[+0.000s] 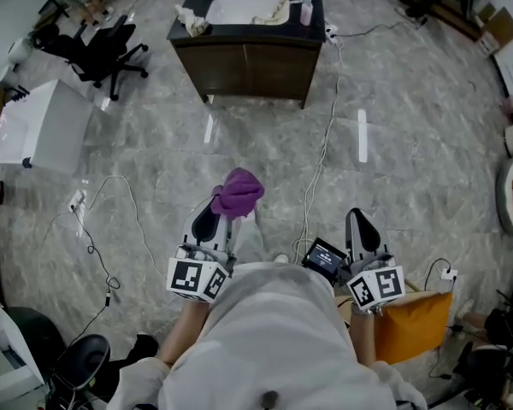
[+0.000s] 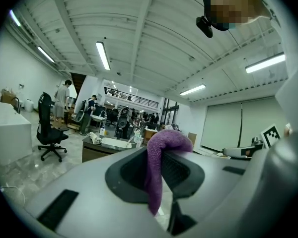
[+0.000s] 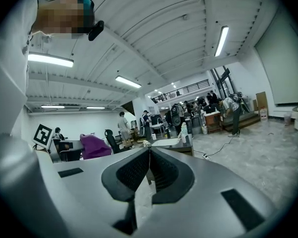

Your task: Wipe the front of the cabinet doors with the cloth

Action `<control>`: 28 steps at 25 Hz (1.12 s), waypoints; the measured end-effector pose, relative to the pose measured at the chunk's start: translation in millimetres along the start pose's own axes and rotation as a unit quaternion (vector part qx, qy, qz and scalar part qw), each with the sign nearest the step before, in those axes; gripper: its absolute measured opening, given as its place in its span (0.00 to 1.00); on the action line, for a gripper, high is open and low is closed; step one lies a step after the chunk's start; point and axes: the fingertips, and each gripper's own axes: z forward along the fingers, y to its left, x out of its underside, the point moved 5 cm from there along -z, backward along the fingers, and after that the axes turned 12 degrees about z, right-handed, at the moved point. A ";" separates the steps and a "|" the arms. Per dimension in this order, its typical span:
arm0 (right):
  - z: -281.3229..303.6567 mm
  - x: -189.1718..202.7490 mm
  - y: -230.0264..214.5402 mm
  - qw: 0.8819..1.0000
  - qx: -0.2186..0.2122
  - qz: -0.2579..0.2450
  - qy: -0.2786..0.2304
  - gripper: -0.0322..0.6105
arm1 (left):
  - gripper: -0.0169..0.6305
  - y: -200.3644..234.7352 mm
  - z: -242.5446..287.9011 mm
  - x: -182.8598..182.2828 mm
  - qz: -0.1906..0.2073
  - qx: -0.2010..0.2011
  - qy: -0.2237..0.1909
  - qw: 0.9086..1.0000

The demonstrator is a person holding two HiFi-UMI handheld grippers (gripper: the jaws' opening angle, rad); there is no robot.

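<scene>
A purple cloth [image 1: 237, 192] is pinched in my left gripper [image 1: 220, 212], bunched above the jaw tips and hanging down between the pads [image 2: 157, 175]. My right gripper [image 1: 356, 229] is shut with nothing between its jaws; from its own view its pads meet at the tip [image 3: 149, 155], and the purple cloth [image 3: 94, 146] shows off to the left. The dark wood cabinet [image 1: 246, 68] with two front doors stands well ahead across the floor, under a black counter with a white sink [image 1: 242, 9]. Both grippers are held close to the person's body, far from the cabinet.
A white cable [image 1: 323, 152] runs over the marble floor from the cabinet toward me. A black office chair [image 1: 104, 51] and a white box [image 1: 36, 126] stand at the left. Bottles and a rag sit on the counter. An orange box [image 1: 415, 325] lies at my right.
</scene>
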 end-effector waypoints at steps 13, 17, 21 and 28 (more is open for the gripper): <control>173.5 -42.5 30.4 0.999 0.038 0.005 -0.034 0.09 | 0.12 147.9 134.8 -32.7 0.015 0.043 -0.040 0.998; 212.2 -42.6 39.6 0.999 0.034 -0.028 -0.010 0.10 | 0.12 190.3 145.1 -25.4 -0.009 0.019 -0.027 0.999; 234.8 -51.1 34.3 0.998 0.051 -0.036 -0.004 0.10 | 0.12 204.3 164.4 -16.4 -0.015 0.026 -0.012 0.999; 260.1 -57.5 0.8 0.997 0.067 -0.034 -0.001 0.10 | 0.12 201.5 216.1 -20.4 -0.009 0.051 -0.017 0.999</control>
